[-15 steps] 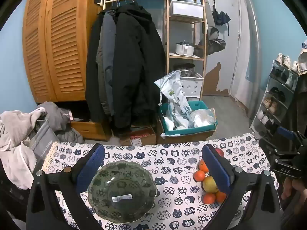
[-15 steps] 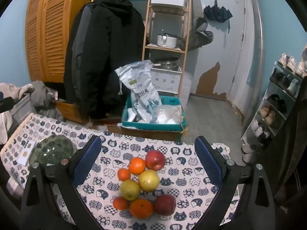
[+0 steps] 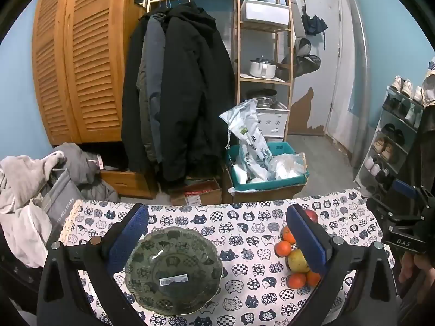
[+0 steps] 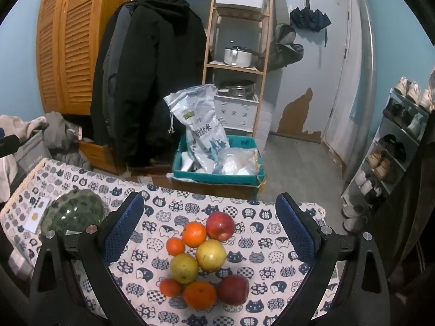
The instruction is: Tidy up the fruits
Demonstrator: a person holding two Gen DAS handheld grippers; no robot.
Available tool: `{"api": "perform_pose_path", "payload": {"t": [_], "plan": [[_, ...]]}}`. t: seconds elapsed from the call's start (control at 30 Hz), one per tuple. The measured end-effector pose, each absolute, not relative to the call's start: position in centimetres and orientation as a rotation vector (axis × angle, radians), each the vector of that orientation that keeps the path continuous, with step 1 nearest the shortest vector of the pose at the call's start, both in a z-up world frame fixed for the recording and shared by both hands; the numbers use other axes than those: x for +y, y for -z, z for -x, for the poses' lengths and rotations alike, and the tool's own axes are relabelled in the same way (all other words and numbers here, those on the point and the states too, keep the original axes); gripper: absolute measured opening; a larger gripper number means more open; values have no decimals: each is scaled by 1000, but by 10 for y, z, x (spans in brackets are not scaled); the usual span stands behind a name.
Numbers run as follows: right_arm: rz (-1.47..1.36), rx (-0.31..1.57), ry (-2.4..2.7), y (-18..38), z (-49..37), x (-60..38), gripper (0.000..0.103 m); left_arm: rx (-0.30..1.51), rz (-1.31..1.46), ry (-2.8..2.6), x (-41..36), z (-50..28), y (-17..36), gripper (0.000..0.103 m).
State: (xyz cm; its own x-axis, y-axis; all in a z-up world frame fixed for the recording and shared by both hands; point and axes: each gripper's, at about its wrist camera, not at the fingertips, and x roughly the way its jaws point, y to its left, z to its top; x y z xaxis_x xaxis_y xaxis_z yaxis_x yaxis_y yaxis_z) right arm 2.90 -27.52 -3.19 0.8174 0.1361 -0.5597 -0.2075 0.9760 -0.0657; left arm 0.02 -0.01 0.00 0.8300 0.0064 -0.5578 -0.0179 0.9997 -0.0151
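Comparing this moment with half a second ago, almost nothing has shifted: both grippers sit over the table much as they did, the fruit pile is arranged as it was, and the bowl is just as empty. My reading is that the sorting has not started and the person is lining up a first pick. The left gripper (image 3: 217,240) is spread wide and holds nothing; the green bowl (image 3: 174,270) lies on the cat-print tablecloth (image 3: 244,301) directly below and between its blue pads, touched by neither. Off to that gripper's right, partly hidden behind its right finger, sits the fruit. The right gripper (image 4: 209,229) is likewise fully spread and empty, hanging above the pile without contact. Between its fingers lie two red apples (image 4: 220,226), two yellow apples (image 4: 211,254), a large orange (image 4: 194,234) and smaller oranges (image 4: 175,246), bunched so they touch one another. The bowl appears well to that gripper's left, beyond its left finger. Judged from this layout, the far red apple at the pile's edge looks the easiest first grasp; the centre fruits are hemmed in and could roll if nudged.
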Motion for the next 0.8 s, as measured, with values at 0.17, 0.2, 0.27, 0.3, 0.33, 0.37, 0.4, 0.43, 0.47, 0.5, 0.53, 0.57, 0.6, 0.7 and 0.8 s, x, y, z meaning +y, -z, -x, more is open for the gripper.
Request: {"api": "perform_pose_path", "payload": {"t": [0.17, 0.2, 0.27, 0.3, 0.33, 0.37, 0.4, 0.43, 0.47, 0.5, 0.53, 0.57, 0.6, 0.7, 0.8], "plan": [[127, 586, -183, 32, -29, -275, 96, 589, 20, -14, 0, 0, 0, 102], [126, 586, -182, 32, -29, -275, 96, 588, 20, -15, 1, 0, 0, 102], [127, 587, -184, 32, -29, -275, 96, 587, 22, -14, 1, 0, 0, 102], [127, 587, -184, 31, -29, -274, 96, 588, 20, -14, 0, 0, 0, 102], [128, 585, -183, 31, -29, -275, 96, 585, 20, -12, 0, 0, 0, 102], [128, 586, -183, 31, -29, -274, 96, 582, 20, -9, 4, 1, 1, 102], [128, 586, -184, 31, -29, -275, 96, 580, 19, -9, 6, 3, 1, 102], [127, 586, -184, 31, -29, -275, 96, 577, 18, -8, 7, 3, 1, 102], [128, 586, -183, 31, -29, -275, 96, 574, 16, -7, 8, 3, 2, 102], [127, 586, -183, 31, -29, -275, 96, 572, 14, -7, 7, 5, 2, 102], [128, 585, -183, 31, -29, -275, 96, 570, 12, -8, 6, 6, 3, 102], [129, 585, -183, 31, -29, -275, 96, 568, 11, -8, 6, 5, 2, 102], [128, 585, -183, 31, -29, -275, 96, 566, 11, -10, 3, 4, -1, 102], [126, 585, -182, 30, -29, -275, 96, 563, 12, -11, 3, 5, -2, 102], [129, 585, -182, 30, -29, -275, 96, 564, 12, -11, 2, 5, -2, 102]]}}
